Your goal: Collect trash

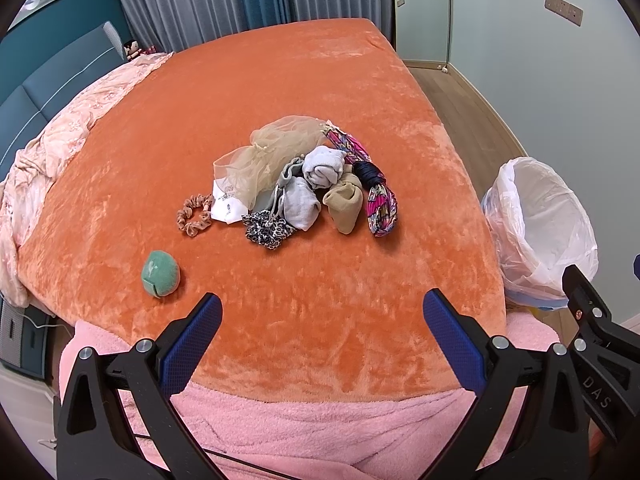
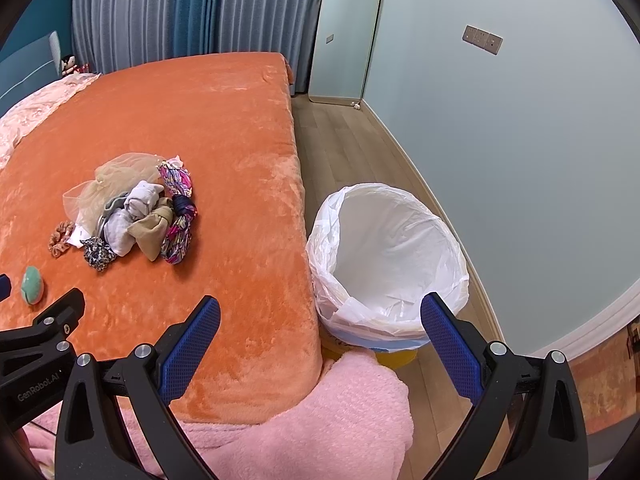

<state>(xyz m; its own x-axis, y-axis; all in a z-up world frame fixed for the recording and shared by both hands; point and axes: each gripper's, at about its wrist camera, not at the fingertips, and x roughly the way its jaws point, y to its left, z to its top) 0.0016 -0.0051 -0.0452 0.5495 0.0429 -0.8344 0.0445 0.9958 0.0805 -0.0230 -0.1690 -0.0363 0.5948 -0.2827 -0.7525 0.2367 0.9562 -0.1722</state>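
A heap of small items [image 1: 304, 184] lies mid-bed on the orange blanket [image 1: 280, 80]: beige tulle, rolled grey and tan socks, a pink patterned scarf [image 1: 380, 208], a leopard scrunchie, a white paper packet [image 1: 226, 204], a peach scrunchie [image 1: 195, 220]. The heap also shows in the right wrist view [image 2: 132, 208]. A green ball [image 1: 161, 273] lies nearer, left. A bin lined with a white bag [image 2: 388, 264] stands on the floor beside the bed; it also shows in the left wrist view [image 1: 540, 232]. My left gripper [image 1: 322, 316] is open and empty above the bed's near edge. My right gripper [image 2: 320, 320] is open and empty over the bed corner and bin.
A pink fleece blanket [image 2: 340, 420] covers the near bed edge. A pale pink quilt [image 1: 52, 152] is bunched at the left by the blue headboard. Wooden floor [image 2: 344, 148] runs between bed and wall. Curtains [image 2: 180, 8] hang at the back.
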